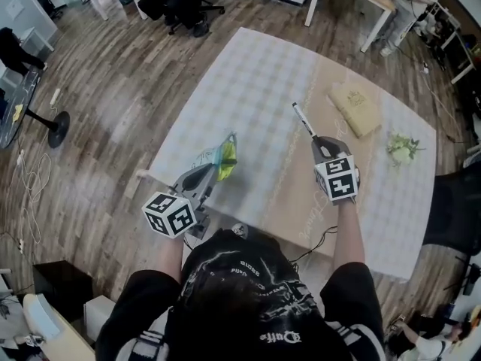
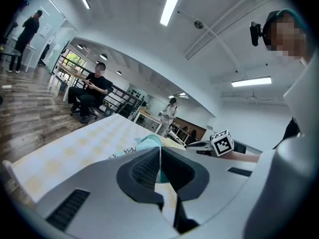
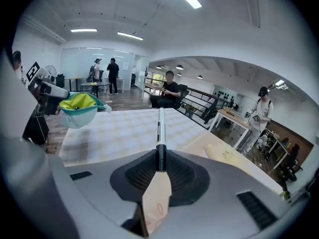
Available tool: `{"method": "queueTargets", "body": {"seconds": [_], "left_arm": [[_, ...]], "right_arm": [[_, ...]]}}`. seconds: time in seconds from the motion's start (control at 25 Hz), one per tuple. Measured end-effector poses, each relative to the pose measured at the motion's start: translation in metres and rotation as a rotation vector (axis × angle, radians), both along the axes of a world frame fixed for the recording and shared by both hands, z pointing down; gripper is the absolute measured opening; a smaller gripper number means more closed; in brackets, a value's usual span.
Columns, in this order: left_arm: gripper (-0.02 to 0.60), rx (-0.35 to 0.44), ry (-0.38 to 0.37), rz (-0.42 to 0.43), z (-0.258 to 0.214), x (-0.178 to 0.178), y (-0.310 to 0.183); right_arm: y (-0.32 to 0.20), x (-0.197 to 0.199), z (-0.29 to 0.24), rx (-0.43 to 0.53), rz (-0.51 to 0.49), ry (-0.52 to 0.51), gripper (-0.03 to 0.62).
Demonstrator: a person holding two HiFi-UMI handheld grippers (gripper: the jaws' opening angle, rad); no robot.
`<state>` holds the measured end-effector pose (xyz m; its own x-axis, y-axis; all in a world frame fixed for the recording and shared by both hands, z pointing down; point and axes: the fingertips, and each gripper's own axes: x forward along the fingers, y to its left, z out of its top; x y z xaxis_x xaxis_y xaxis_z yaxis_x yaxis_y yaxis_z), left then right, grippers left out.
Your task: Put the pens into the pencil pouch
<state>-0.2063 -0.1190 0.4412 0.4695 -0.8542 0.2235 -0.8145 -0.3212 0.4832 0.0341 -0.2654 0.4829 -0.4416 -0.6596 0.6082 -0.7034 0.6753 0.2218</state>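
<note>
We see the left gripper (image 2: 160,167) with its jaws pinched almost together on the edge of the teal pencil pouch (image 2: 148,141) — it's held up over the near left of the checked table (image 1: 248,81), most of its body hidden behind the pads. The right gripper (image 3: 159,169) clamps narrowly on a black-and-white pen (image 3: 160,126) that juts straight ahead above the table — its rear end is swallowed between the pads, and its print is too small for us to read.
</note>
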Motion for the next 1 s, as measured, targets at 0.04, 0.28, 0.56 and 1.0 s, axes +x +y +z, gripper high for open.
{"method": "queueTargets", "body": {"seconds": [0.04,0.28,0.56,1.0], "left_arm": [[0.028,0.0,-0.004,0.013,0.001,0.004,0.0],[0.028,0.001,-0.023,0.094,0.001,0.026,-0.002],[0.028,0.004,-0.02,0.195,0.003,0.06,-0.004],[0.028,0.022,-0.087,0.337,0.014,0.103,-0.004]], "right_arm": [[0.006,0.003,-0.003,0.008,0.005,0.001,0.067],[0.043,0.022,-0.02,0.056,0.019,0.069,0.067],[0.08,0.04,-0.025,0.07,0.032,0.138,0.067],[0.127,0.053,-0.031,0.082,0.064,0.189,0.067]]}}
